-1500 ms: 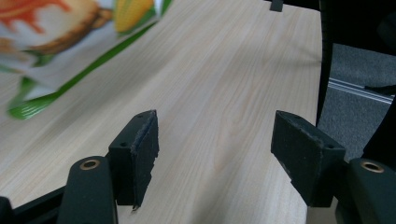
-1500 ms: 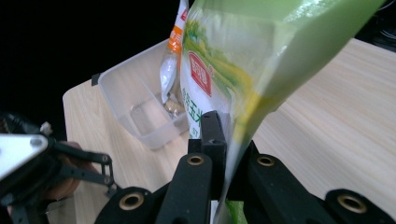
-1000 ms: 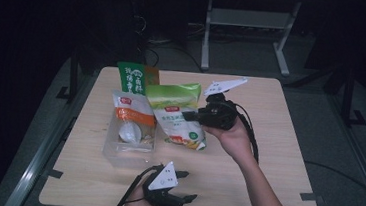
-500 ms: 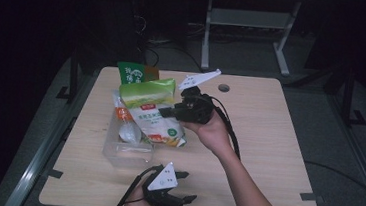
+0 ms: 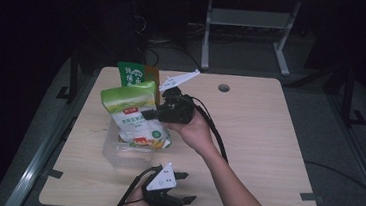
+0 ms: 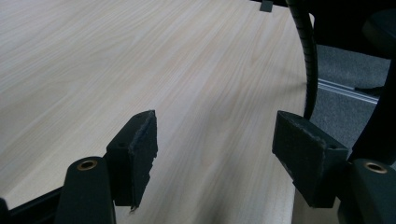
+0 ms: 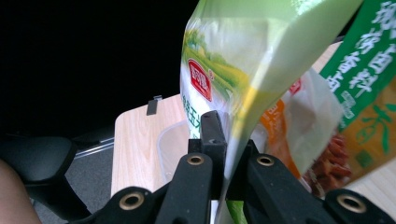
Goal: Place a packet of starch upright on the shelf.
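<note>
The right tool [image 5: 156, 113] is pinching the edge of a green bag [image 5: 132, 113] with its jaws closed flat on the film, a hold that is letting the bag hang upright so it can likely go bottom first into the clear plastic box [image 5: 116, 152] beneath it. The bag is hanging over the box at the left of the counter [image 5: 263, 140], its lower end at the rim. An orange and white bag [image 7: 299, 121] is already lying in the box, and a dark green bag [image 5: 136, 75] is standing just behind it. The left tool [image 5: 179, 188] is resting near the counter's front edge, jaws standing wide apart and gripping nothing, apparently waiting its turn.
</note>
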A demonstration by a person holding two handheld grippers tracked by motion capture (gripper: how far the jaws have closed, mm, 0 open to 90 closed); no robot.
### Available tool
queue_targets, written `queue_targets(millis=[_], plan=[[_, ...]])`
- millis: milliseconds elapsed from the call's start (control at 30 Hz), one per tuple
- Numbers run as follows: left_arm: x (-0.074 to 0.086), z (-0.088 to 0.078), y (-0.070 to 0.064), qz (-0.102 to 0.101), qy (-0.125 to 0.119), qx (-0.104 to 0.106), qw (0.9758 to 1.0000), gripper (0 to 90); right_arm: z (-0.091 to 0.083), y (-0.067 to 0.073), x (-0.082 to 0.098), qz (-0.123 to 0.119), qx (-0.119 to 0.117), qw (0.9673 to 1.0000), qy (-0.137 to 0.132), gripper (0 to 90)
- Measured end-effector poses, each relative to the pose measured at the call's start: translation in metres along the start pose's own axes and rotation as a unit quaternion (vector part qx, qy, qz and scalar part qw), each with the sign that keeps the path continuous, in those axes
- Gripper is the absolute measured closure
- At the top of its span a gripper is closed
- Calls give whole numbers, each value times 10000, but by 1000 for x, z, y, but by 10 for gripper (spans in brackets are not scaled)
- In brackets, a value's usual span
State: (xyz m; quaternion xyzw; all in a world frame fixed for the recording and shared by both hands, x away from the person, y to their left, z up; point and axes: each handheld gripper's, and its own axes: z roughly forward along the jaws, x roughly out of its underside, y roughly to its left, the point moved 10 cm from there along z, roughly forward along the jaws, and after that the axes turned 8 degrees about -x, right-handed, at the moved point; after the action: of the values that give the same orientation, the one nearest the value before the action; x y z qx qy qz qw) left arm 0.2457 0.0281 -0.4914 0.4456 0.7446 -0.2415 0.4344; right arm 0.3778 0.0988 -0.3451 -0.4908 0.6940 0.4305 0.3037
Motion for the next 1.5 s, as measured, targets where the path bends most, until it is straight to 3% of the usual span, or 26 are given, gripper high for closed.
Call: queue_targets(millis=[367, 600, 700, 733, 833, 1067, 1333, 1500], plan=[[2, 0, 1, 58, 44, -23, 10000, 307, 32, -4, 0, 128, -358, 9991, 170, 895], [3, 0, 2, -73, 8, -51, 10000, 304, 49, -4, -2, 178, -580, 9980, 147, 895], [3, 0, 4, -19, 19, -56, 10000, 302, 55, -3, -4, 197, -686, 9974, 129, 895], [3, -1, 5, 91, 15, -59, 9999, 302, 57, -1, -5, 214, -747, 9969, 126, 895], [3, -2, 6, -6, 24, -76, 10000, 301, 63, 0, -5, 155, -830, 9963, 182, 894], [4, -3, 10, -200, 7, -124, 9997, 302, 78, -5, 1, 145, -874, 9951, 446, 894], [8, -2, 14, -156, 99, -182, 9997, 303, 89, -7, 19, 33, -796, 9927, 910, 887], [7, -2, 15, -167, 73, -202, 9996, 303, 86, -9, 23, 62, -821, 9927, 882, 830]])
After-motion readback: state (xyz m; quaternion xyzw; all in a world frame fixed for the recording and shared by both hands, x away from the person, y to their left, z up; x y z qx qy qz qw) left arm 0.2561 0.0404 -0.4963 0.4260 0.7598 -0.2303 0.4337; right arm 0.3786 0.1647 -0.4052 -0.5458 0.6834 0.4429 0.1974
